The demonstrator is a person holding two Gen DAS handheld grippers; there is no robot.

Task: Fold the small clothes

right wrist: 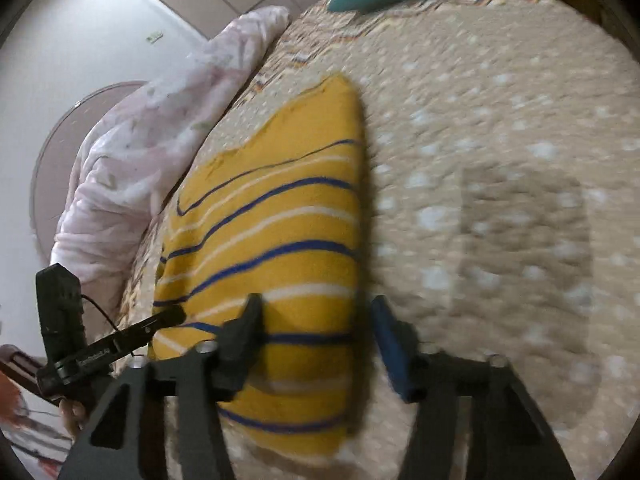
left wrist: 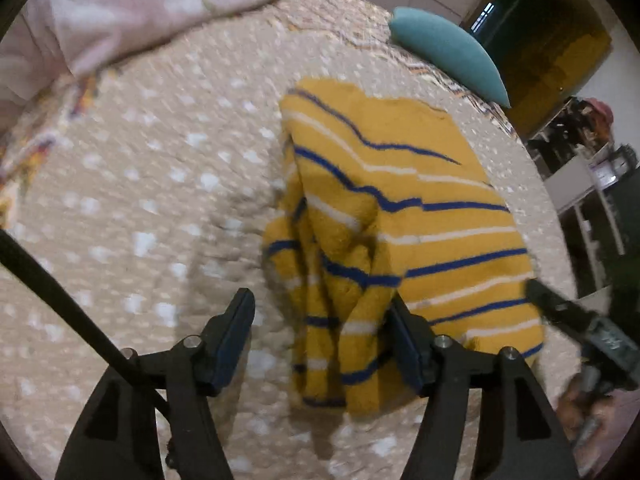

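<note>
Left wrist view shows the yellow striped sweater (left wrist: 400, 220) lying on the beige dotted bedspread (left wrist: 140, 200), already partly folded: its right part lies flat w/ stripes straight, and its left side is bunched in soft ridges. The left gripper (left wrist: 320, 332) stands wide open, and the bunched left edge of the sweater lies between its two fingers, not pinched. The right gripper (left wrist: 576, 324) shows at the right edge of this view, near the sweater's right border. In the right wrist view the right gripper (right wrist: 316, 332) is also wide open, w/ the near right edge of the sweater (right wrist: 272, 248) between the fingers, one finger over the fabric, the other over the bedspread (right wrist: 500, 160). I judge the garment is a thick fleece or knit: light, very soft, no stiffness, so it will sag and wrinkle when lifted, but it is not slippery and not fragile. Best hold, I think, is a doubled edge or corner near the hem, both layers together, approx. symmetric for both grippers, so the fold stays even. A pink floral blanket (left wrist: 140, 4) and a teal pillow (left wrist: 448, 48) lie further back, well apart from the sweater.
</note>
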